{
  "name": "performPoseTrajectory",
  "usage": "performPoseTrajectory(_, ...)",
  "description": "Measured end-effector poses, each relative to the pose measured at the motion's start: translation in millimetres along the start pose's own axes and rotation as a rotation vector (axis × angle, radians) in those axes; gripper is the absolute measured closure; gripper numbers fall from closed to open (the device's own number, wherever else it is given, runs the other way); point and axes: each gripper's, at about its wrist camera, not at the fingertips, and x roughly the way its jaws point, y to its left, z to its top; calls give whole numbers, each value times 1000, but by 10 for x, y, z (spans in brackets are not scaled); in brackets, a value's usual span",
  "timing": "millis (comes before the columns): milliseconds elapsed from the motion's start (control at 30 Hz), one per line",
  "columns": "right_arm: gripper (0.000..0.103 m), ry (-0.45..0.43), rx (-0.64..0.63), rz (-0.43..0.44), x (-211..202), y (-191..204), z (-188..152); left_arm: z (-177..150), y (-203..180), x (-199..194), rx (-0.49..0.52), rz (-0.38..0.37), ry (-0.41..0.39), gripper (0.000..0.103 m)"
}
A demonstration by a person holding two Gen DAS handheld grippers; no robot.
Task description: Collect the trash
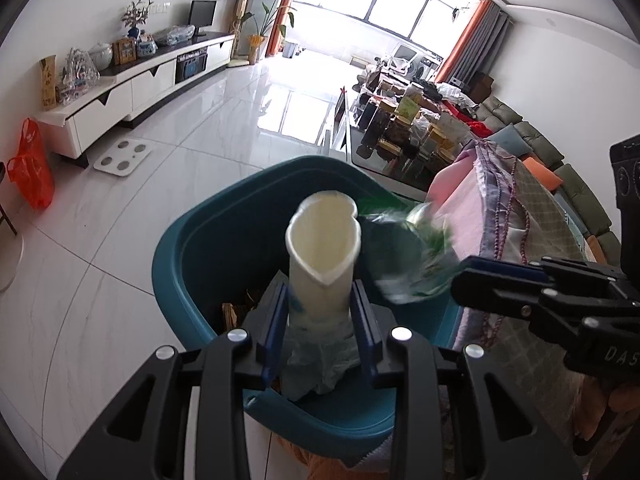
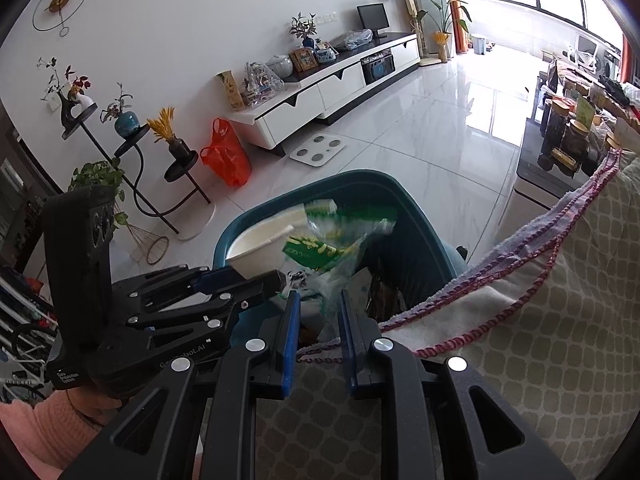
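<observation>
A teal trash bin (image 1: 184,264) stands on the floor; it also shows in the right wrist view (image 2: 360,184). My left gripper (image 1: 323,296) is shut on a squashed white paper cup (image 1: 322,248) with a crumpled tissue (image 1: 320,360) and holds them over the bin. A green and clear plastic wrapper (image 1: 416,272) is blurred in the air over the bin, just off the tips of my right gripper (image 1: 460,280). In the right wrist view the wrapper (image 2: 332,256) sits just ahead of my right gripper (image 2: 319,300), whose jaws stand apart. Some trash lies in the bin.
A sofa with a patterned cover (image 2: 540,320) lies to the right of the bin. A glass coffee table (image 1: 400,128) crowded with jars stands behind. A TV cabinet (image 1: 132,88), a red plastic bag (image 1: 30,164), a white scale (image 1: 122,156) and plant stands (image 2: 132,148) line the left.
</observation>
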Motion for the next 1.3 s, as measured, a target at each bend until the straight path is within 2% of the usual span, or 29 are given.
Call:
performPoseTrajectory(100, 82, -2, 14, 1, -2, -8, 0, -2, 28, 40, -12, -9, 9, 70)
performPoseTrajectory(200, 81, -8, 28, 8, -14, -44, -11, -13, 40, 53, -22, -21, 14, 60)
performPoseTrajectory(400, 74, -40, 49, 28, -113, -87, -63, -38, 33, -29, -17, -22, -17, 56)
performPoseTrajectory(467, 69, -70, 55, 31, -199, -104, -104, -47, 0, -114, 1, -19, -46, 50)
performPoseTrajectory(533, 57, -106, 61, 33, -303, -118, -150, -63, -40, -219, 25, -14, -79, 33)
performPoseTrajectory(567, 43, -134, 61, 24, -374, -116, -184, -70, -54, -262, 35, -14, -92, 29)
performPoseTrajectory(600, 33, -155, 58, 14, -430, -120, -212, -86, -83, -331, 49, -15, -114, 24)
performPoseTrajectory(667, 32, -186, 55, -2, -540, -127, -276, -111, -125, -428, 65, -9, -143, 15)
performPoseTrajectory(700, 32, -204, 58, -6, -615, -140, -323, -126, -146, -485, 68, -6, -162, 7)
performPoseTrajectory(733, 31, -222, 61, -10, -677, -144, -365, -139, -163, -528, 70, -5, -178, 4)
performPoseTrajectory(933, 11, -366, 57, -103, -1147, -138, -737, -229, -463, -814, 124, -10, -279, 4)
performPoseTrajectory(1000, 4, -418, 53, -167, -1306, -121, -896, -286, -589, -876, 150, -8, -307, 4)
performPoseTrajectory(1300, 4, -591, 116, -442, -1931, -241, -1576, -551, -1384, -1049, 274, -63, -444, 4)
